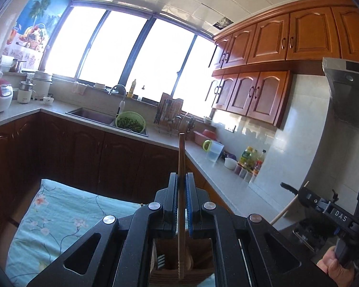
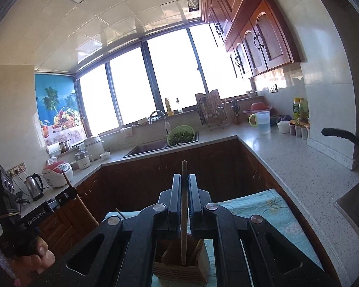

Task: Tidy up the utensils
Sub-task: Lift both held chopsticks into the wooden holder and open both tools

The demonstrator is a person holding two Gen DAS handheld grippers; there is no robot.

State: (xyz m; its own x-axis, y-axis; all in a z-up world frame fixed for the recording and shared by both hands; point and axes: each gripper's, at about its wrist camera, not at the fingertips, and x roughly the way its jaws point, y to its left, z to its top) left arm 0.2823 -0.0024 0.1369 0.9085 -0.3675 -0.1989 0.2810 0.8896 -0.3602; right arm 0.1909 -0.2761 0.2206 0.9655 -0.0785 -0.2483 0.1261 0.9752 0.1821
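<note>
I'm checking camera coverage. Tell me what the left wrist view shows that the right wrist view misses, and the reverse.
Left view only: the steel range hood and fork tines in the wooden holder. Right view only: the electric kettle and a black pan handle. Both: each claw, left and right, shut on a wooden stick above the holder, plus the sink's green colander.

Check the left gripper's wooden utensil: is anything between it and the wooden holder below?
Nothing visible blocks it. The left gripper holds the wooden utensil upright, its lower end already inside the wooden holder, beside a fork.
</note>
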